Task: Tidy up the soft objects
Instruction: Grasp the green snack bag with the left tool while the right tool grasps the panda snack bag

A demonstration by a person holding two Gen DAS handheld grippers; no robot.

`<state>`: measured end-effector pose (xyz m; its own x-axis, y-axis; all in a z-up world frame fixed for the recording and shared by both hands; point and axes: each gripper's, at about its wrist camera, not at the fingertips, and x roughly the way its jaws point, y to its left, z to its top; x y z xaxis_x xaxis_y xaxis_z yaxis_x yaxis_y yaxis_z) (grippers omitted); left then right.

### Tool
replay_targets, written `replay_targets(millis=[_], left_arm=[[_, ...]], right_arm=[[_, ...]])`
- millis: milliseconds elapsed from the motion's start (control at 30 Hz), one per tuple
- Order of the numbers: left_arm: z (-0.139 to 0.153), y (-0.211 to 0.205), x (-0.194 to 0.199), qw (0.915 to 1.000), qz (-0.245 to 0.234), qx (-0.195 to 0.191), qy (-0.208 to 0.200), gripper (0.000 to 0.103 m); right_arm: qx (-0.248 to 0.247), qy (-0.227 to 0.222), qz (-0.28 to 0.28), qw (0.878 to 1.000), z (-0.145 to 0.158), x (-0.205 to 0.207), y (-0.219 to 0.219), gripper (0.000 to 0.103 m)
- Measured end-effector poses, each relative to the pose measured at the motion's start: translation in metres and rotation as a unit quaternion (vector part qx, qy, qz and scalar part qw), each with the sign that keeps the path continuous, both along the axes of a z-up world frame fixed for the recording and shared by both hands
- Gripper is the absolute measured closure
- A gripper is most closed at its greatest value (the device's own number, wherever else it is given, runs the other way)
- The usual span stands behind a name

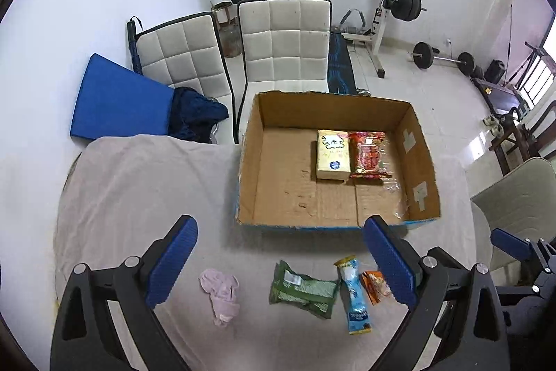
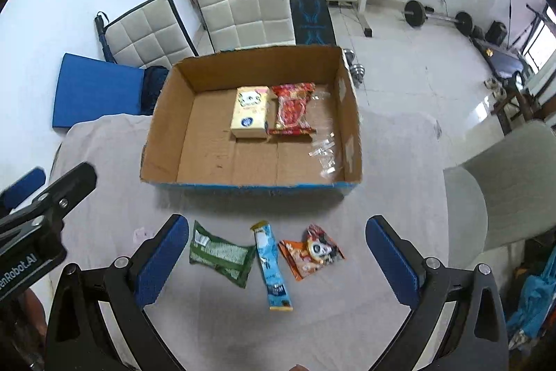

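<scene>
Left gripper [image 1: 281,263] and right gripper [image 2: 272,261] are hovering above the table [image 2: 382,162], jaws released, grasping nothing; cardboard box [image 2: 351,113] is sitting beyond.

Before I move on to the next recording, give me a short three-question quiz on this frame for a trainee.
1. True or false: the cardboard box already holds the yellow tissue pack and the red snack bag.
2. Which item lies farthest to the left on the tablecloth in front of the box? A) green packet B) pink cloth C) blue stick pack D) orange packet
3. Fill in: both the left gripper and the right gripper are ____ and hold nothing.

Key: 1 true; 2 B; 3 open.
</scene>
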<state>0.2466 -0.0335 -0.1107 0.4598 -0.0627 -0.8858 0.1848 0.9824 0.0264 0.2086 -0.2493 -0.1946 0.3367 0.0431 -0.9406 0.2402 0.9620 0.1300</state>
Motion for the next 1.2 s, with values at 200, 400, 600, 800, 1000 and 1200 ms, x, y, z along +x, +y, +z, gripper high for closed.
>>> replay_targets(millis=[200, 400, 600, 800, 1000, 1200], left_arm=[[-0.036, 0.012, -0.012, 0.9961, 0.058, -0.016, 0.064, 0.005], [-0.133, 0.021, -0.018, 0.9726, 0.116, -0.047, 0.196, 0.005], [-0.227, 0.026, -0.022, 0.928, 0.178, -0.091, 0.315, 0.005], [-0.277, 0.029, -0.015, 0.8841, 0.249, -0.163, 0.36, 0.005], [-0.3, 0.016, -0.011, 0.875, 0.277, -0.156, 0.366, 0.038], [-0.293, -0.027, -0.015, 0.9281, 0.145, -0.039, 0.341, 0.053]], right_arm=[[0.062, 0.086, -0.071, 0.992, -0.069, -0.013, -0.049, 0.0], [0.141, 0.181, -0.14, 0.963, -0.174, -0.023, -0.071, 0.0], [0.216, 0.218, -0.206, 0.929, -0.245, -0.032, -0.07, 0.0], [0.248, 0.214, -0.239, 0.914, -0.273, -0.03, -0.068, 0.021], [0.271, 0.222, -0.24, 0.905, -0.286, -0.034, -0.064, 0.042], [0.181, 0.289, -0.103, 0.935, -0.273, -0.022, -0.051, 0.051]])
